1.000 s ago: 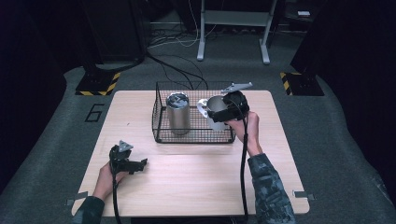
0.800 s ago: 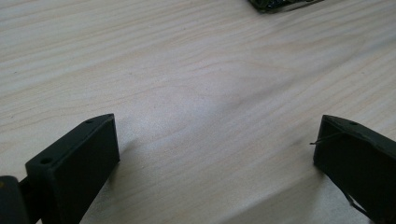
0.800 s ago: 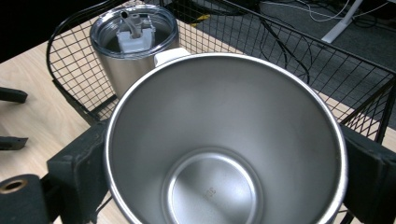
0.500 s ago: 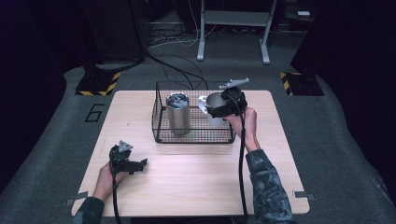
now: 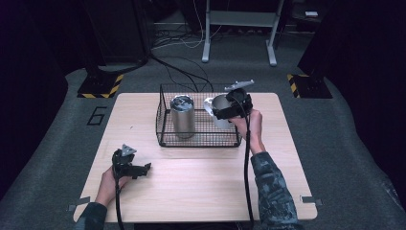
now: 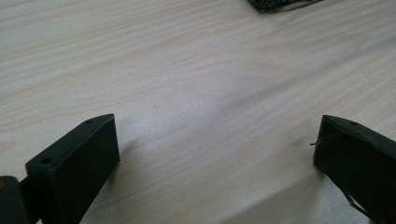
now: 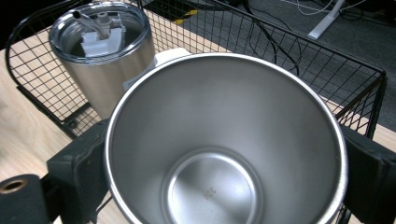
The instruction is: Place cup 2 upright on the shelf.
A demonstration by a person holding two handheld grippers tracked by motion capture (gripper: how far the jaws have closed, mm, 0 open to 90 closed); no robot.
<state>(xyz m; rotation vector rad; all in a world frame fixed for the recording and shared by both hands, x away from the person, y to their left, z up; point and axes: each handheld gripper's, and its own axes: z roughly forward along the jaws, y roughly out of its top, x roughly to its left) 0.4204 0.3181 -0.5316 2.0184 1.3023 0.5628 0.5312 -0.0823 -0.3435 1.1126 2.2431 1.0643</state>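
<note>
The steel cup [image 7: 224, 144] is the thing we are handling: our right gripper [image 5: 233, 106] has its jaws clamped on the cup's two sides, and the right gripper view looks straight down the open mouth to the bottom. In the high view the cup [image 5: 219, 109] hangs over the right half of the wire basket [image 5: 198, 140], near the basket's right wall, tilted with its mouth turned towards us rather than straight up. Whether its base touches the basket floor we cannot tell.

The relation that counts, as we judge it, is cup to tumbler: the lidded tumbler [image 5: 182, 116] stands upright in the left half of the basket, just beside the cup and apart from it. The cup's long axis leans, so setting it down calls for righting it and lowering into the free right half, clear of the tumbler [image 7: 100, 51].

Our left gripper [image 5: 128, 164] rests on the table [image 5: 201, 191] well apart from the basket, jaws spread wide and holding nothing. The right hand is plainly the nearer.
</note>
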